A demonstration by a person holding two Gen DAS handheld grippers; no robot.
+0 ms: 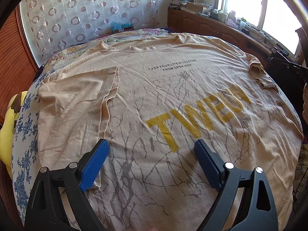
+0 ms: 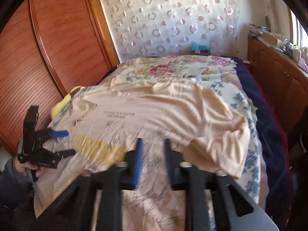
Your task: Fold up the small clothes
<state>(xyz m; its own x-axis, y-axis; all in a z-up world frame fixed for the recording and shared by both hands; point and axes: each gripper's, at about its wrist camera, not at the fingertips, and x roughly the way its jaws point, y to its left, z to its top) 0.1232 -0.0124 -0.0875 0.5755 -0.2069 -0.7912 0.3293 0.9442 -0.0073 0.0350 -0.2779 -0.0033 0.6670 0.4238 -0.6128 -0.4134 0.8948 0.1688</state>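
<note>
A beige T-shirt [image 1: 173, 88] with yellow letters and a grey branch print lies spread flat on the bed. One sleeve [image 1: 77, 100] is folded in over the body, and the other sleeve [image 1: 258, 71] lies bunched at the far right. My left gripper [image 1: 152, 144] hovers wide open over the shirt's lower part, its left finger [image 1: 94, 163] above the folded sleeve's edge. The right wrist view shows this left gripper [image 2: 69, 142] held by a hand at the shirt's [image 2: 154, 111] left side. My right gripper [image 2: 153, 141] is blurred, its jaws partly apart over the shirt's hem, a loose sleeve [image 2: 221, 150] beside it.
The bed has a floral sheet [image 2: 173, 69] and a dark blue cover [image 2: 269, 127] on its right side. A yellow item [image 1: 7, 127] lies at the bed's left edge. A wooden wardrobe [image 2: 57, 48] stands left, and a cluttered wooden cabinet [image 1: 207, 23] runs under the window.
</note>
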